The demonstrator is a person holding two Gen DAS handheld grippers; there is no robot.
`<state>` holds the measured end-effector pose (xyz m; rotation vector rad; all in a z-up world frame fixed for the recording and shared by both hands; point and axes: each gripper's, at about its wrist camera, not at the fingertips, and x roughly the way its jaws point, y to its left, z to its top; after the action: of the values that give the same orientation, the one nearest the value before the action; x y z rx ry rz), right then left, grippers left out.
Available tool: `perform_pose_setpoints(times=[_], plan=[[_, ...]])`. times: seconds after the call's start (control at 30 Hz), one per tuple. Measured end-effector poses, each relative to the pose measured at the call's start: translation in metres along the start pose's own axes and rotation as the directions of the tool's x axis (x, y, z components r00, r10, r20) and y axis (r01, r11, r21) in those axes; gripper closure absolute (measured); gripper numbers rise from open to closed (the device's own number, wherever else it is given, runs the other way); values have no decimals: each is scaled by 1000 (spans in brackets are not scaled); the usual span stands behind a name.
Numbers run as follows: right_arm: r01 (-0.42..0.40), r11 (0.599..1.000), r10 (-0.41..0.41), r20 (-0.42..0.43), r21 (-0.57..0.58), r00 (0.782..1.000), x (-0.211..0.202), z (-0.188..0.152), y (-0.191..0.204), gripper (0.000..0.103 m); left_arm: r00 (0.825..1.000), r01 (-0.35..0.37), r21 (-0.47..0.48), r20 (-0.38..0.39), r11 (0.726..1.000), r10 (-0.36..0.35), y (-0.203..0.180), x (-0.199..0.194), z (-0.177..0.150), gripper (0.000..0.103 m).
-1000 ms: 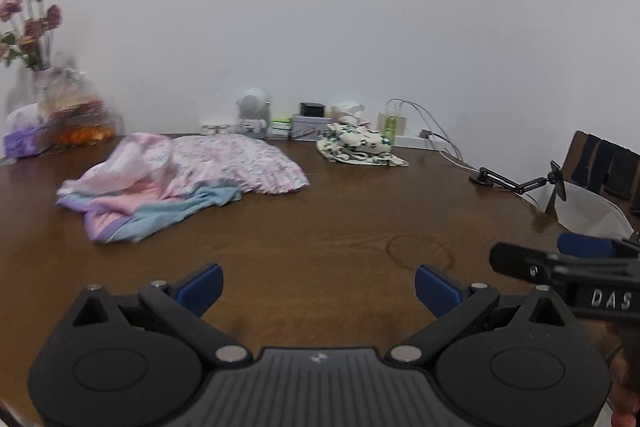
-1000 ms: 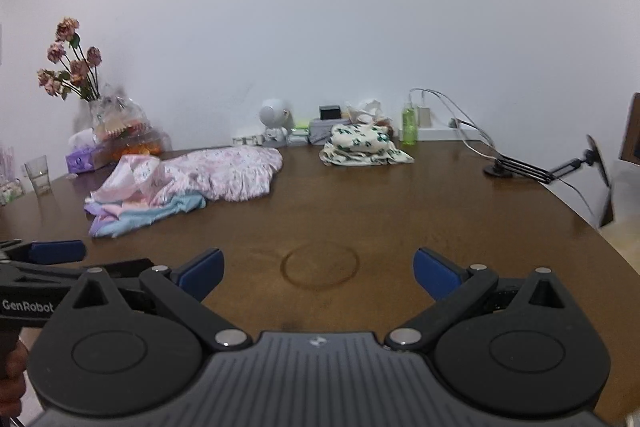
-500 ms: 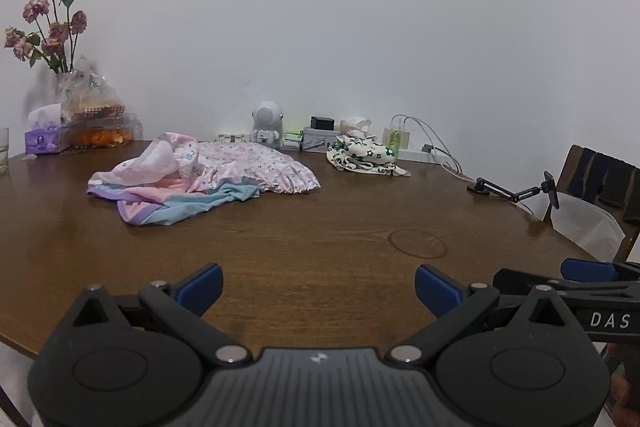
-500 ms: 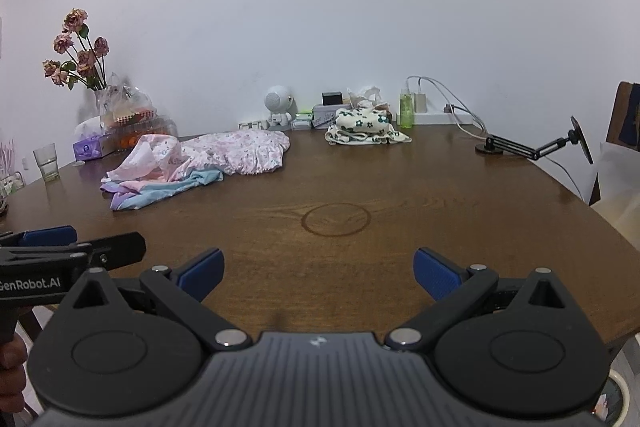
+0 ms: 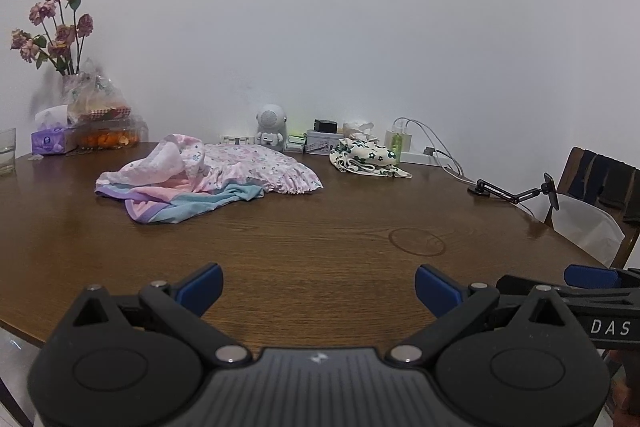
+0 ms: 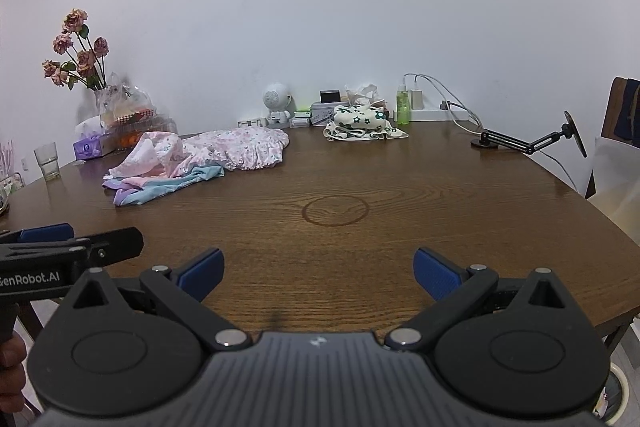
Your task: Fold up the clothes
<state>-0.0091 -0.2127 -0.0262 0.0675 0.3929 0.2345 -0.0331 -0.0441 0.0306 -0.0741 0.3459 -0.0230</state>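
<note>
A crumpled heap of pink floral and pink-blue clothes (image 5: pixel 208 179) lies on the far left of the brown wooden table (image 5: pixel 320 247); it also shows in the right wrist view (image 6: pixel 200 159). A cream garment with dark green flowers (image 5: pixel 366 159) lies bunched at the back, also in the right wrist view (image 6: pixel 362 125). My left gripper (image 5: pixel 318 289) is open and empty above the table's near edge, far from the clothes. My right gripper (image 6: pixel 318 273) is open and empty beside it, to its right.
Along the back wall stand a vase of dried roses (image 5: pixel 60 27), a tissue box (image 5: pixel 52 141), a food container, a small white robot figure (image 5: pixel 272 125), boxes, a green bottle (image 6: pixel 403 105) and cables. A glass (image 6: pixel 47 161) stands far left. A black phone arm (image 6: pixel 528 143) and a chair (image 5: pixel 600 187) are right.
Both grippers have drawn back toward the table's near edge and risen a little, so more tabletop shows. Their jaws stay open. The clothes have not moved.
</note>
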Motion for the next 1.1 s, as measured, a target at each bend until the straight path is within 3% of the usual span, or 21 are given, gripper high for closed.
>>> perform_pose_setpoints(times=[1.1], plan=[[-1, 1000, 1, -16, -11, 1000, 0, -5, 4, 0, 1000, -6, -12, -11, 1000, 6, 3, -2, -2, 0]])
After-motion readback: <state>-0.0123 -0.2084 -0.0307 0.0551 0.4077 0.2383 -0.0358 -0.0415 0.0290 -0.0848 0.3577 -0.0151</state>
